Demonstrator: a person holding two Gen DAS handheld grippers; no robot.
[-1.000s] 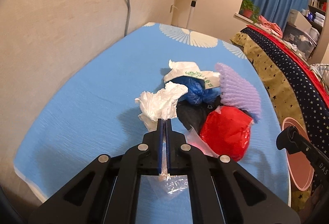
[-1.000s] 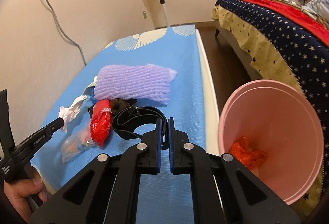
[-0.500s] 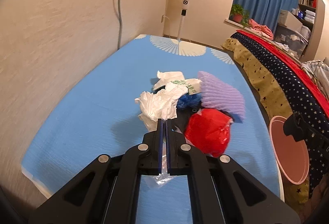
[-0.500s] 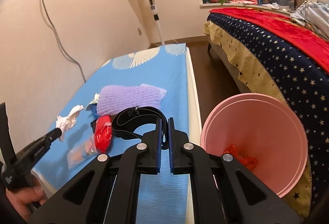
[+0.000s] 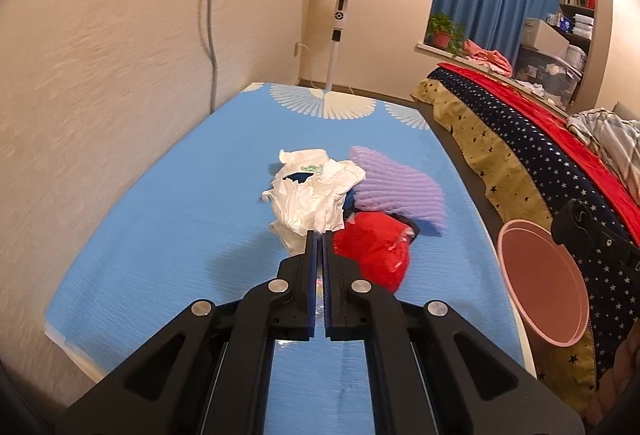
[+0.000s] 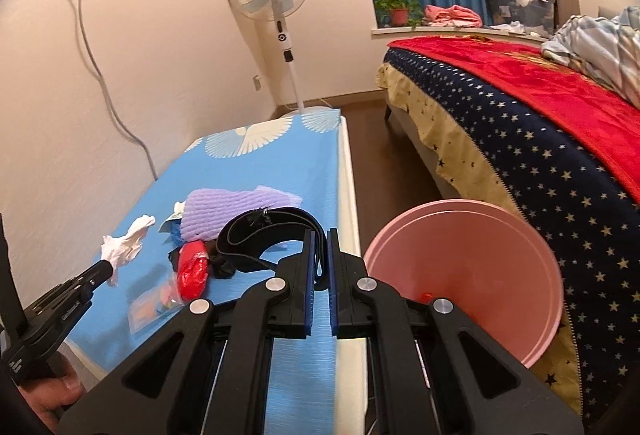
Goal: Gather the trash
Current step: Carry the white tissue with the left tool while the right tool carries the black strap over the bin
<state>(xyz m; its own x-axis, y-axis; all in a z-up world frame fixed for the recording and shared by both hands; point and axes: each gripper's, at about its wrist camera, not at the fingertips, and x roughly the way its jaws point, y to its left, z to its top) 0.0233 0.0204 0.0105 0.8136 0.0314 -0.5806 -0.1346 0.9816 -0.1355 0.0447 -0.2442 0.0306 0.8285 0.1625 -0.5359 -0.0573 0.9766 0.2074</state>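
Left tongs, right tongs: black angular arms, blue pads, silver round screws.

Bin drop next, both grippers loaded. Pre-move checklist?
1. Left gripper shut on white bag: ok.
2. Right gripper shut on black strap: ok.
3. Pink bin mouth open, right of the table: ok.
4. Bin has room: ok, only a bit of orange shows inside.
5. Strap loop free of the red bag and the dark item under it: cannot tell, they overlap in the right wrist view.
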